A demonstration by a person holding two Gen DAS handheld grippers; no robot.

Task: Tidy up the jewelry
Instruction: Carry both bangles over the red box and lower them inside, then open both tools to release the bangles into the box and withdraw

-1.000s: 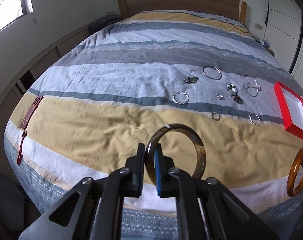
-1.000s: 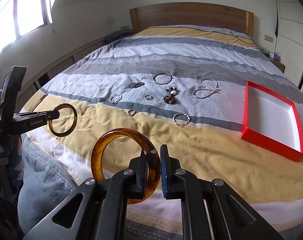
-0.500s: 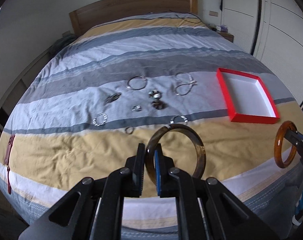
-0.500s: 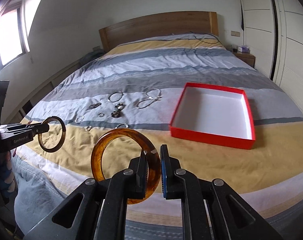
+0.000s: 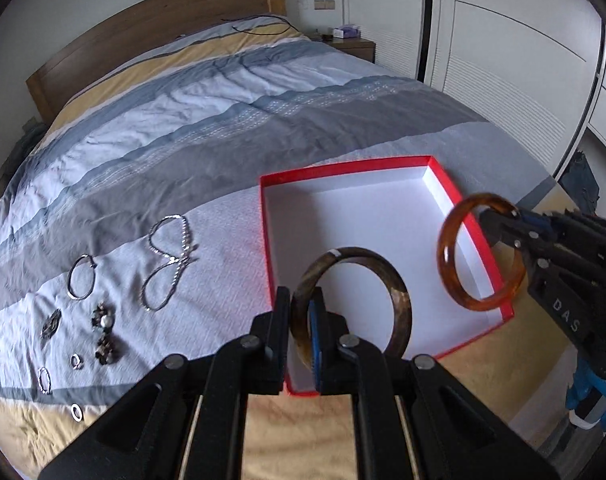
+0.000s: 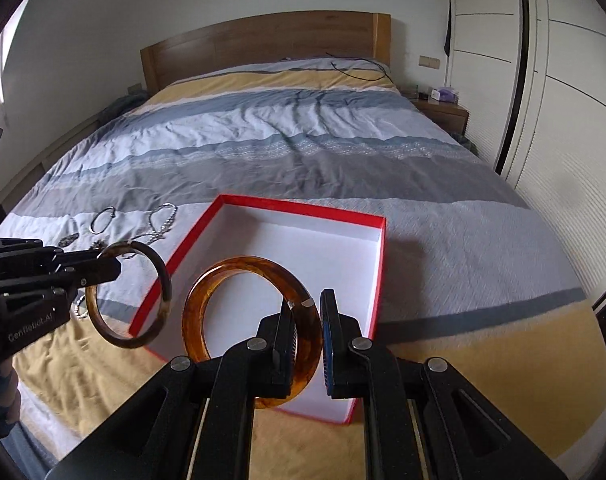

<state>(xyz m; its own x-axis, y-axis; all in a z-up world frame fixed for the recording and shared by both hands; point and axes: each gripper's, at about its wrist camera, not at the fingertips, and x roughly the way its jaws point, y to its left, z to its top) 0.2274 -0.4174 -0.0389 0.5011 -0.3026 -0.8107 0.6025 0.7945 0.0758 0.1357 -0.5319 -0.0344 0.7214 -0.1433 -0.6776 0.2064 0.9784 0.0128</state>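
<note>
Amber resin fills my right tongs [image 6: 305,334]: they are closed down on the rim of a honey-coloured amber bangle [image 6: 239,276], which stands upright on edge above the near part of the red box [image 6: 303,210]. My left tongs [image 5: 299,330] are likewise pinched tight on a dark brown bangle [image 5: 397,300] with a mottled, horn-like grain, held upright over the box's near left corner. That box, red outside and white inside, lies open on the bed [image 6: 295,140], on the pale and yellow stripes of the cover, with nothing lying on its white floor that I can see. From the left wrist view the loose pieces show clearly to the left of the box: a silver chain necklace [image 5: 171,264] looped on the cover, a thin silver hoop bracelet [image 5: 81,278] beside it, a cluster of dark beaded pieces [image 5: 105,334], and a few small rings [image 5: 77,360] nearer the yellow stripe. The right wrist view catches only the far end of that row, the necklace and hoop, because my left tongs and their bangle cover the rest. In return, the right view shows the box's whole far rim and the wooden headboard [image 6: 263,44] square on, while the left view shows the right tongs coming in from the side, the amber bangle hanging over the box's right wall. The two bangles are near each other but not touching.
</note>
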